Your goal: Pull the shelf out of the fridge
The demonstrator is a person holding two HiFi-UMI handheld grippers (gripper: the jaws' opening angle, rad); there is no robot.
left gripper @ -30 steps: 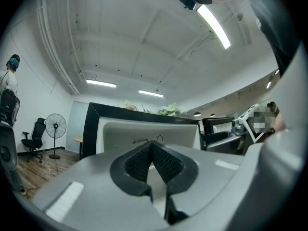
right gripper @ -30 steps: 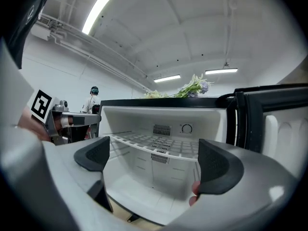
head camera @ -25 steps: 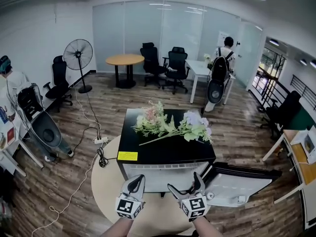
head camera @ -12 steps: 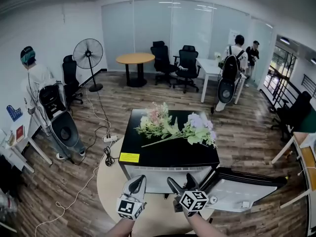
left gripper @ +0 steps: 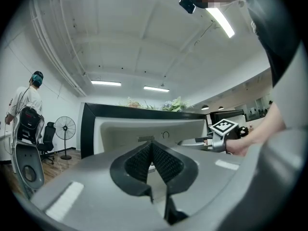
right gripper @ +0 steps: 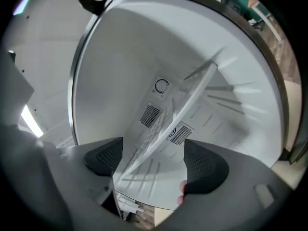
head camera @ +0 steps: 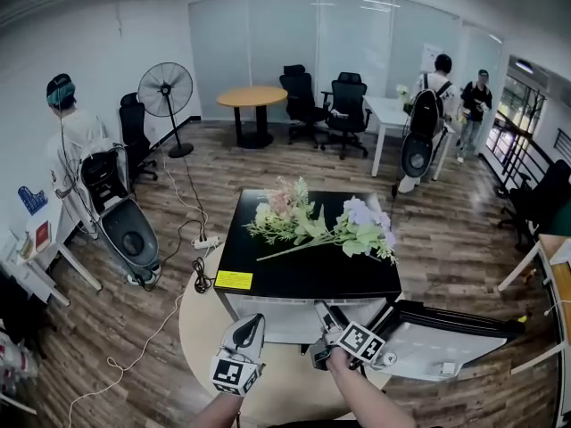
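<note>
The right gripper point(right gripper: 151, 159) reaches into the open fridge point(head camera: 299, 275), jaws closing on either side of the white shelf point(right gripper: 179, 113) inside, pads not touching it. The left gripper point(left gripper: 153, 161) hangs before the fridge, jaws together, empty. Flowers point(head camera: 314, 225) lie on top.

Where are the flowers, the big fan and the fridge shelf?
flowers point(head camera: 308, 224), head view, on the leaves in the middle of the bunch.
fan point(head camera: 166, 89), head view, on its round cage.
fridge shelf point(right gripper: 166, 129), right gripper view, on its wire grid.
</note>
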